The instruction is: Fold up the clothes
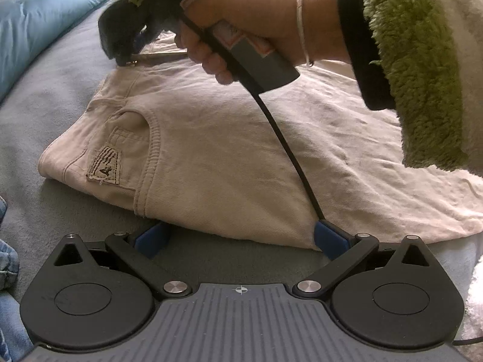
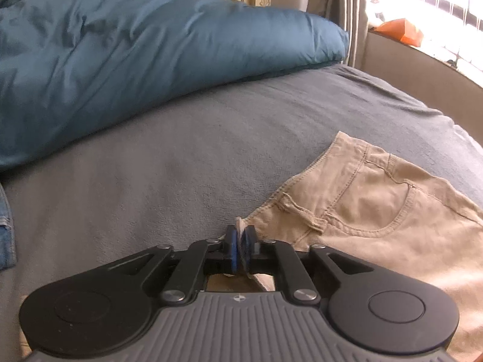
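Beige trousers (image 1: 217, 150) lying flat on the grey bedspread (image 1: 60, 84), folded lengthwise, long axis running from the waistband toward the legs that trail off past the fleece sleeve (image 1: 422, 69); waistband end pointing toward the blue pillow (image 2: 120, 60). Left gripper (image 1: 241, 238) resting at the trousers' near folded edge, blue pads spread wide, cloth lying between them but not squeezed. Right gripper (image 2: 240, 249) at the far waistband corner of the trousers, blue pads nearly together with a thin fold of beige cloth pinched between them; only a sliver of gap there. Seen from the left wrist only: a small woven label (image 1: 104, 166) on the waistband, the hand (image 1: 241, 30) wrapped round the right gripper's grey handle with a bangle at the wrist, a black cable dropping from that handle across the trousers, and a scrap of denim (image 1: 7, 271) beyond the trousers' near side. Seen from the right wrist only: the front pocket (image 2: 374, 199) with its curved stitching, a belt loop, the full pillow beyond the trousers, a curtain and a bright window with something orange (image 2: 401, 31) on the sill.
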The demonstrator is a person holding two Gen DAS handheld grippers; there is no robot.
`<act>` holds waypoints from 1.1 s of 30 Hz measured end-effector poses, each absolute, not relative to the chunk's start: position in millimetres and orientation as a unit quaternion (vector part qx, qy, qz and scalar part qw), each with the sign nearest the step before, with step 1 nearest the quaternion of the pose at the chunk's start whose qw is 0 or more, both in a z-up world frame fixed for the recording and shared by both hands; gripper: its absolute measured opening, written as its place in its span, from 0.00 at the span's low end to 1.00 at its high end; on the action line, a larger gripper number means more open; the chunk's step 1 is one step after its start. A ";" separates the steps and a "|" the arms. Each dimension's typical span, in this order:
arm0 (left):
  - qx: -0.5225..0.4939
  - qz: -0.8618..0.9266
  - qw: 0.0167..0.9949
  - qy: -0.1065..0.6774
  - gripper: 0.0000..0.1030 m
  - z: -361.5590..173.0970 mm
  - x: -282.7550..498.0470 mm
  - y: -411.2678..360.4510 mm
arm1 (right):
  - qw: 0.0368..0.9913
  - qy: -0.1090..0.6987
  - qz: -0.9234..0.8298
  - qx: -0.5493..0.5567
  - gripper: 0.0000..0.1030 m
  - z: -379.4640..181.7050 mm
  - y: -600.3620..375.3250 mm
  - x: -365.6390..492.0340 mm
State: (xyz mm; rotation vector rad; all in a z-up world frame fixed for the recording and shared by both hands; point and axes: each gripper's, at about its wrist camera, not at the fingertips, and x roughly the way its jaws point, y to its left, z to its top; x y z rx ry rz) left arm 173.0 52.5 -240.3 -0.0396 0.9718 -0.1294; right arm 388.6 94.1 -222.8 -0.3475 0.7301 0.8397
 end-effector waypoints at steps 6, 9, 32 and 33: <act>-0.027 -0.052 0.879 0.473 0.99 -239.4 175.5 50.8 | 0.834 0.338 0.422 -0.111 0.31 -199.9 74.9 385.4; -0.034 -0.047 0.878 0.476 0.99 -238.0 176.3 53.1 | 0.831 0.351 0.430 -0.010 0.31 -181.2 43.8 397.3; -0.053 0.044 0.889 0.453 0.96 -198.3 189.2 55.7 | 0.715 0.279 0.303 0.565 0.31 -128.8 -296.5 245.7; -0.056 0.050 0.888 0.454 0.96 -199.9 191.7 53.1 | 0.701 0.294 0.293 0.580 0.31 -140.6 -294.1 239.7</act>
